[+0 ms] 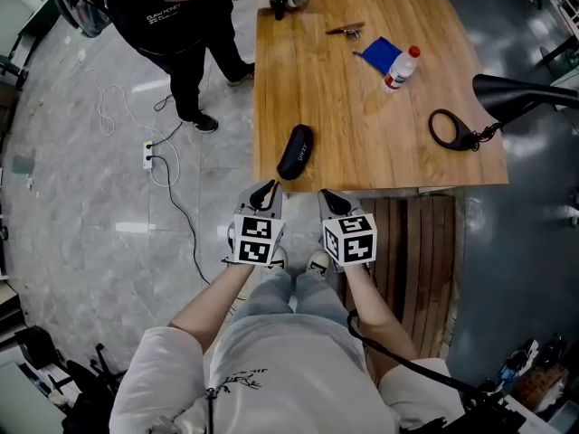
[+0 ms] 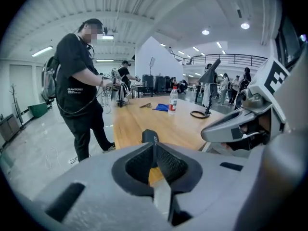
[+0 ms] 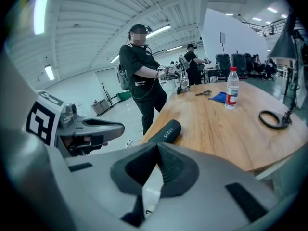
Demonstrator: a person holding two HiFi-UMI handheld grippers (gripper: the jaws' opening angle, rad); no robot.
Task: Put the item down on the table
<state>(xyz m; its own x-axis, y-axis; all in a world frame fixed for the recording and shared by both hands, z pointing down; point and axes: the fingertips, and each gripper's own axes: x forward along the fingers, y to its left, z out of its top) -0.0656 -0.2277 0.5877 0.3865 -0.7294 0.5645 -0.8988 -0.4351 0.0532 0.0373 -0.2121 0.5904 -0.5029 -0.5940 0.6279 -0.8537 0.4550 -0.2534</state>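
A black oblong case (image 1: 295, 152) lies on the wooden table (image 1: 344, 125) near its front left corner, touched by neither gripper. It shows just beyond the jaws in the left gripper view (image 2: 150, 137) and in the right gripper view (image 3: 166, 130). My left gripper (image 1: 265, 193) hangs just short of the table's near edge, below the case, with its jaws together and nothing between them (image 2: 155, 146). My right gripper (image 1: 333, 202) is beside it, also off the table, with its jaws closed and nothing in them (image 3: 158, 146).
Farther back on the table are a plastic bottle (image 1: 402, 66), a blue cloth (image 1: 378, 54), a small tool (image 1: 345, 30) and a black ring (image 1: 450, 129) below a black lamp head (image 1: 520, 93). A person in black (image 1: 172, 16) stands at the far left corner. Cables (image 1: 163, 161) lie on the floor.
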